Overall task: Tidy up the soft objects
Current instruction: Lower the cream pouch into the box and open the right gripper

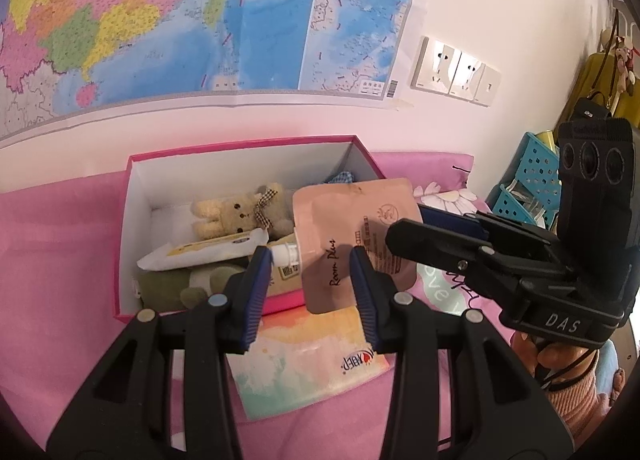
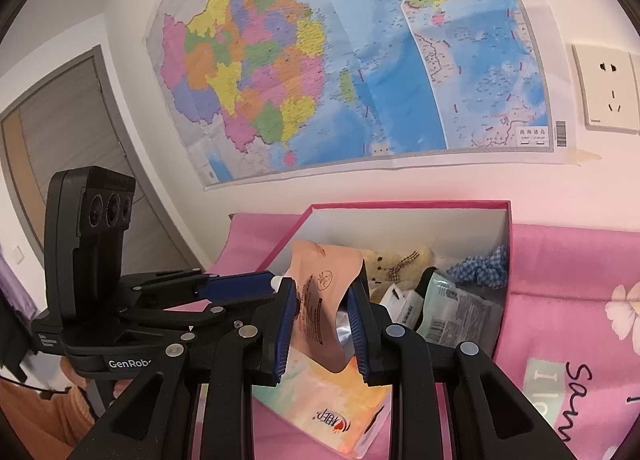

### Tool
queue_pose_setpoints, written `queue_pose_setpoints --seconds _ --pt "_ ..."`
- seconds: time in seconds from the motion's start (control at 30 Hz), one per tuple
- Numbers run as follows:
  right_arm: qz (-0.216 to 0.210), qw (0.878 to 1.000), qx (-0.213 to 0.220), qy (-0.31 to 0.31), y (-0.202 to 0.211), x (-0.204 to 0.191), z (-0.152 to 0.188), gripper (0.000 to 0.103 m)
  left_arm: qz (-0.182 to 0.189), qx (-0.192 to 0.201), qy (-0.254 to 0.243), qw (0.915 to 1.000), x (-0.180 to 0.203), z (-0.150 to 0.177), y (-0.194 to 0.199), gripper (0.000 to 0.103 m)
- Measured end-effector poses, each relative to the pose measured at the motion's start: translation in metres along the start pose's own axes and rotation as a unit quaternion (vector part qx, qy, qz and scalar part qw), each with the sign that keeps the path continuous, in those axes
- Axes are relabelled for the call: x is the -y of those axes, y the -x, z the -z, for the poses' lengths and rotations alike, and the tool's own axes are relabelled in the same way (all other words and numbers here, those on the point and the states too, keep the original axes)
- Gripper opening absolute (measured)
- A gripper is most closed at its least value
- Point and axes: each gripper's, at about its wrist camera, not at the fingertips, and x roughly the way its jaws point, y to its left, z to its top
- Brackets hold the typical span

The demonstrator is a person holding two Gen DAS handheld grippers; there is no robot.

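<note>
Pink box (image 1: 132, 220), plush bear (image 1: 236, 214), tube (image 1: 208, 252), checked cloth (image 2: 486, 266) inside

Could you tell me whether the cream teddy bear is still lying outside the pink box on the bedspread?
No, the cream teddy bear lies inside the pink box, above a white tube.

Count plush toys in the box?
2. A cream bear with a checked bow lies near the back of the box; a green plush sits at the front corner under a tube. More may be hidden.
</note>
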Motion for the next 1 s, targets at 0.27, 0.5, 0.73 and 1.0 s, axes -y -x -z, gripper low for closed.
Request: queue_pose_setpoints --seconds 0.27,0.5,0.73,1.0 --pt "0.003 1.000 0.001 -0.007 -0.007 0.007 -0.007 0.026 -0.010 0.001 -0.001 1.0000 -0.002 -0.008 -0.008 0.042" --pt "0.009 1.000 0.002 -0.009 -0.016 0.014 -0.018 0.026 -0.016 0.003 0.001 0.9999 -0.005 -0.016 -0.016 0.042" --pt "0.014 1.000 0.003 -0.014 -0.023 0.020 -0.024 0.026 -0.023 -0.001 -0.001 0.9997 -0.008 -0.023 -0.025 0.042" --pt "0.020 1.000 -0.003 -0.018 -0.033 0.025 -0.027 0.026 -0.029 -0.008 0.005 0.9995 -0.013 -0.025 -0.035 0.042"
